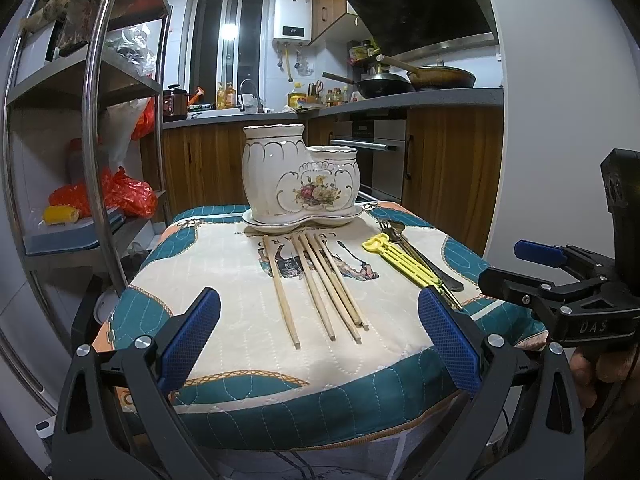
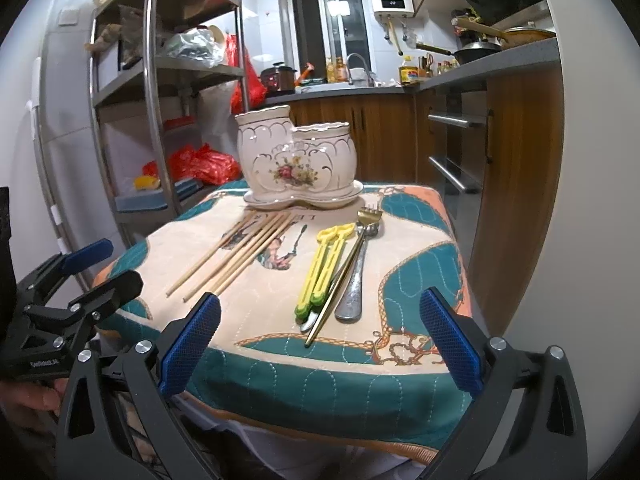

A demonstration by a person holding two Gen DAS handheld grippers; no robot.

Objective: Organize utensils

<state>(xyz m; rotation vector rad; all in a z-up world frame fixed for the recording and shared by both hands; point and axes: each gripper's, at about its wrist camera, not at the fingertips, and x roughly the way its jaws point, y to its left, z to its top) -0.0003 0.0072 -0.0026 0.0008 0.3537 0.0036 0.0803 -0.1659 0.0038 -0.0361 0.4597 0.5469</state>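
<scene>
Chopsticks (image 1: 320, 288) lie fanned out on the quilted cushion (image 1: 224, 264), in the middle of the left wrist view, their far tips close to the white ceramic holder (image 1: 300, 176) standing on its saucer at the cushion's far edge. How many sticks there are is hard to count where they overlap. Right of them sit a yellow clip tool (image 1: 404, 264), a fork (image 2: 370, 214) and a spoon (image 2: 354, 280), bunched together; in the left view the spoon's bowl is mostly hidden behind the yellow piece. A gold-coloured handle (image 2: 336, 296) crosses them, and its head is hard to tell apart from the others.

Both claws hang just short of the cushion's near edge, touching nothing. The left gripper (image 1: 320, 340) stands wide apart with the chopsticks' near ends between its blue pads (image 1: 192, 336). The right gripper (image 2: 320, 340) is likewise spread wide and empty, the yellow tool and cutlery handles lying just ahead between its fingers.
</scene>
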